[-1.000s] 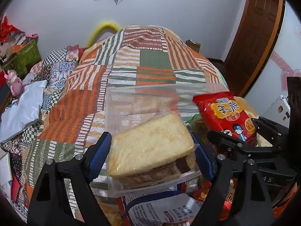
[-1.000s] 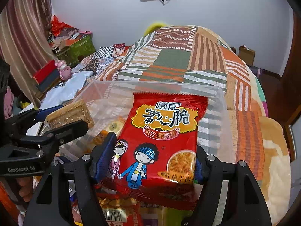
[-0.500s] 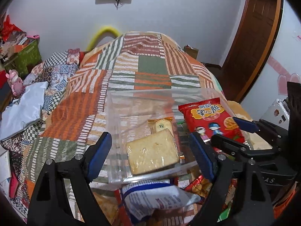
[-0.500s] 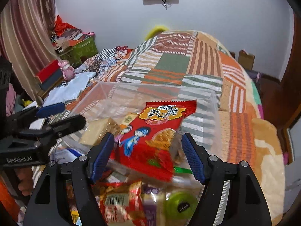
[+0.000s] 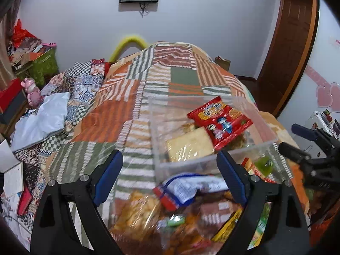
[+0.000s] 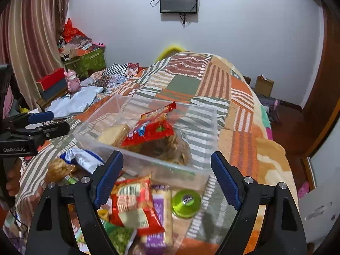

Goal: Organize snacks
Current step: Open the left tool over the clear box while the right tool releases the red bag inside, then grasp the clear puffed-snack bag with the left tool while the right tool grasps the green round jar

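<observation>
My left tongs gape wide, jaws just been opening, nothing between the blue pads, only loose snacks below. My right tongs same: spread wide, just been opening, nothing gripped. Ahead of both sits the clear plastic bin on the bed, patchwork quilt under it. Inside the bin: bread slice in wrap lying flat, red noodle snack pack tilted on top of it, overlapping its right edge, brown bagged snack beneath the red pack in right view. Outside the bin, near side: pile of loose snacks, white-blue packet touching the bin wall, red barcode pack, purple bar, green round lid thing beside it. Lower pile blurred in left view.
</observation>
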